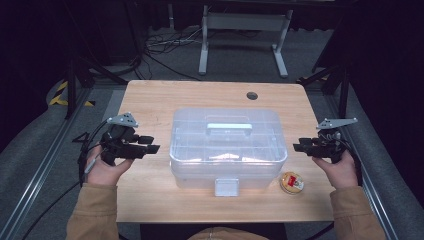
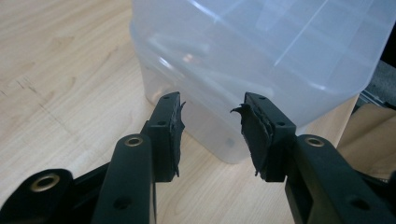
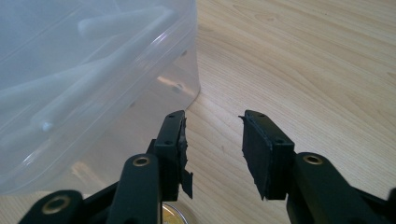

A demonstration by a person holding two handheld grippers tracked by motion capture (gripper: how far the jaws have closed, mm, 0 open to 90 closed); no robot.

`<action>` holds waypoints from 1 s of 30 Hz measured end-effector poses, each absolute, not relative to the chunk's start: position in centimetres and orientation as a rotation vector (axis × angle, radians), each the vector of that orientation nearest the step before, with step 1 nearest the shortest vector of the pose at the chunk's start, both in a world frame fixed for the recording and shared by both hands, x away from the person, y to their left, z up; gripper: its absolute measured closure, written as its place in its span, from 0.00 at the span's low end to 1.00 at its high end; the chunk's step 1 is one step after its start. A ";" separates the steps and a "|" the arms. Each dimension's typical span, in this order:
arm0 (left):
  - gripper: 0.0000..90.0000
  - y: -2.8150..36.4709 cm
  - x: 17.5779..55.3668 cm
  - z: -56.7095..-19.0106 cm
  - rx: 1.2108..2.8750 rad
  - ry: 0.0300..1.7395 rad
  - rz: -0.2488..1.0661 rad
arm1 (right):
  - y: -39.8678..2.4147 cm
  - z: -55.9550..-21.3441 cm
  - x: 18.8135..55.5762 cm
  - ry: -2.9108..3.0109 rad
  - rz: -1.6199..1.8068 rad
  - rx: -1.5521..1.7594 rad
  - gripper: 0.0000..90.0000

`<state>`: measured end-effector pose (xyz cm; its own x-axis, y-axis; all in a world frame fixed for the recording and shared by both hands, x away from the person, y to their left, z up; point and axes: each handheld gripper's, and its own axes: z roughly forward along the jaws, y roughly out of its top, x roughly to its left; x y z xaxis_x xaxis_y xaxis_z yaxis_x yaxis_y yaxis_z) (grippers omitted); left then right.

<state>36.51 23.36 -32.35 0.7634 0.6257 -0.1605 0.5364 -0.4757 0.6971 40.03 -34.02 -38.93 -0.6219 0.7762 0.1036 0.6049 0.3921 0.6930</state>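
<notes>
Light wooden rectangular table (image 1: 150, 100) – matte grain, square corners, small round grommet hole (image 1: 252, 95) near the far edge. Bare wood strips run along the left, right and far edges; the near edge strip is narrower.

Translucent plastic storage box (image 1: 227, 150) sits at the table's middle, lid on, rounded corners, white carry handle (image 1: 229, 127) lying flat on top, white front latch (image 1: 226, 187) facing the person. Open table on both its short sides, enough for a gripper each.

Person's hands come in from the near corners, tan sleeves (image 1: 92, 212), both forearms angled inward, each gripper held roughly level and pointed at the box's ends.

Left gripper (image 1: 150, 144) – just left of the box, apart from it; in the left gripper view (image 2: 212, 128) the jaws stand spread, nothing between them, torn black rubber pads, box's lower corner just ahead.

Right gripper (image 1: 298, 145) – just right of the box, close to its wall, whether touching I can't tell. Right gripper view (image 3: 212, 140) has the jaws spread over bare wood, empty, the box's wall off the left jaw.

Small round tin with a yellow-and-red lid (image 1: 291, 182) lies flat near the box's front right corner, close below the right hand (image 1: 337, 170).
</notes>
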 end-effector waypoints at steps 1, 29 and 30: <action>0.64 23.3 36.4 -31.9 2.175 0.866 0.160 | -34.0 -38.9 40.0 2.411 1.052 1.221 0.65; 0.40 10.9 39.0 -28.5 2.256 0.573 0.135 | -35.2 -39.6 37.9 2.380 1.120 1.279 0.60; 0.40 10.7 39.2 -28.6 2.252 0.574 0.133 | -35.3 -39.6 37.8 2.380 1.123 1.277 0.60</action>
